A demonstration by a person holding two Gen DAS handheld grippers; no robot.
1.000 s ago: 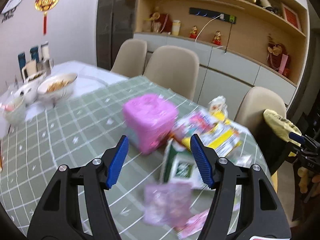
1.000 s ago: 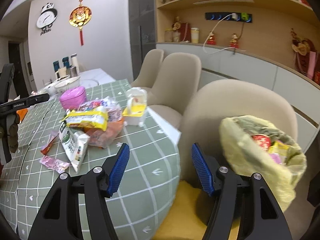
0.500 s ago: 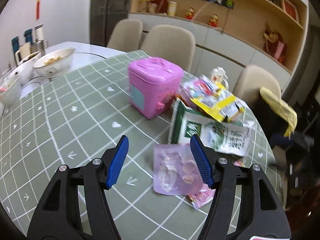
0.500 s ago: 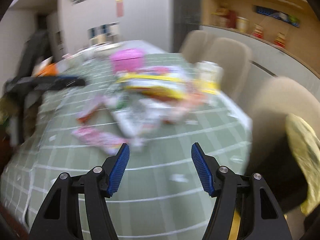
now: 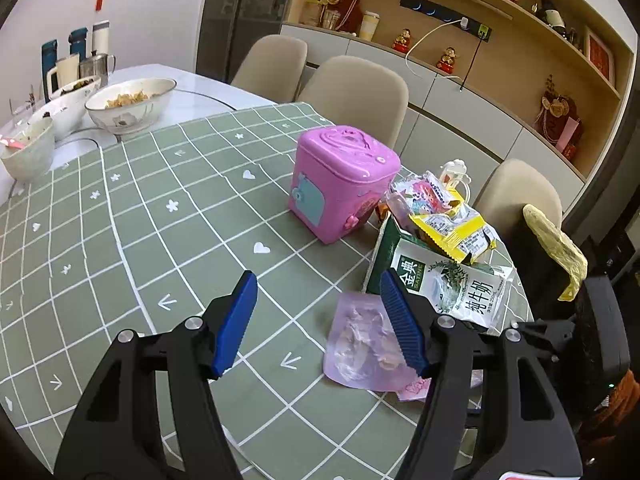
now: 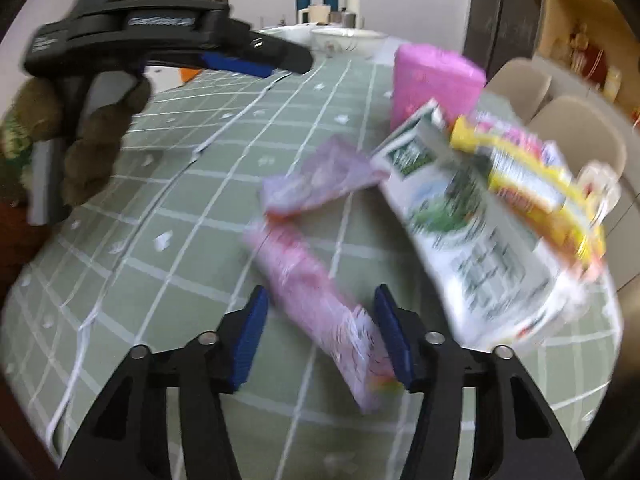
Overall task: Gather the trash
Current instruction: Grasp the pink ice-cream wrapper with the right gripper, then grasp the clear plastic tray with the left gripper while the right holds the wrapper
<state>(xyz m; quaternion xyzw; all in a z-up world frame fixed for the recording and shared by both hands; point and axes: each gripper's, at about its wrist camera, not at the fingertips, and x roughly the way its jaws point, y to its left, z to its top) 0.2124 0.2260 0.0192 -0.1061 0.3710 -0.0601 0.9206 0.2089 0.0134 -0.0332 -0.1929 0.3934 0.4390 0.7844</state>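
Trash lies on the green checked tablecloth [image 5: 160, 208]: a lilac wrapper [image 5: 360, 344], a green and white milk pouch [image 5: 448, 284], a yellow snack packet [image 5: 452, 228] and a pink wrapper [image 6: 316, 300]. My left gripper [image 5: 320, 320] is open above the cloth, its right finger over the lilac wrapper's edge. My right gripper [image 6: 320, 336] is open with the pink wrapper's near end between its fingers. The lilac wrapper [image 6: 316, 180] and milk pouch [image 6: 460, 220] also show, blurred, in the right wrist view. A yellow trash bag [image 5: 556, 240] hangs off the table's right side.
A pink toy box [image 5: 340, 188] stands mid-table beside the trash pile. Bowls [image 5: 128, 104] and cups stand on the white table part at far left. Beige chairs [image 5: 356, 92] line the far edge. The left gripper [image 6: 224, 52] shows in the right wrist view.
My right gripper swung from the trash bag over to the table and came down around the pink wrapper. My left gripper drew nearer the lilac wrapper and steadied.
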